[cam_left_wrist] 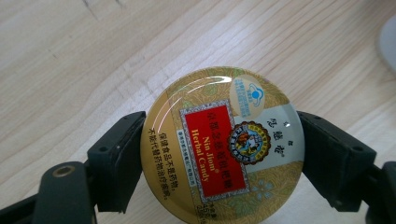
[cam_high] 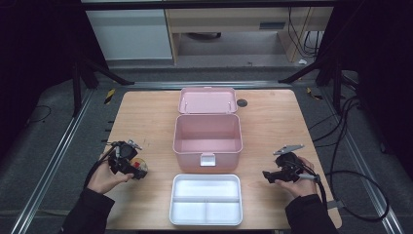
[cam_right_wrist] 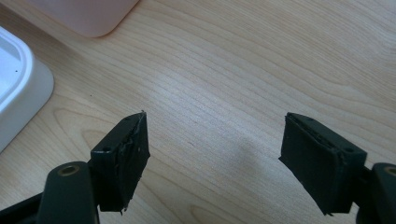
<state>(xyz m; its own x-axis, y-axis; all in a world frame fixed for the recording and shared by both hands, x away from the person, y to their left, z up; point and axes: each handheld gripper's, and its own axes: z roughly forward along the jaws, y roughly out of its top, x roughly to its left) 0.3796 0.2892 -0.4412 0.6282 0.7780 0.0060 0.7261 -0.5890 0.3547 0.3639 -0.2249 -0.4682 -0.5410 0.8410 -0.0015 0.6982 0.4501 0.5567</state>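
A round gold candy tin (cam_left_wrist: 223, 149) with a red label sits between the two black jaws of my left gripper (cam_left_wrist: 219, 154), which press on its sides. From above, that gripper (cam_high: 137, 169) is at the table's left front, with the tin (cam_high: 140, 165) peeking out past it. At the right front of the table my right gripper (cam_high: 266, 176) stands open, with bare wood between its jaws in its own view (cam_right_wrist: 215, 154). An open pink box (cam_high: 208, 140) with its lid (cam_high: 207, 100) folded back stands mid-table. In front of it lies a white divided tray (cam_high: 206, 199).
The tray's corner (cam_right_wrist: 18, 88) and the pink box's corner (cam_right_wrist: 88, 16) lie left of and beyond my right gripper. A dark round disc (cam_high: 242, 103) sits on the table by the box lid. Cables trail off the table's right side.
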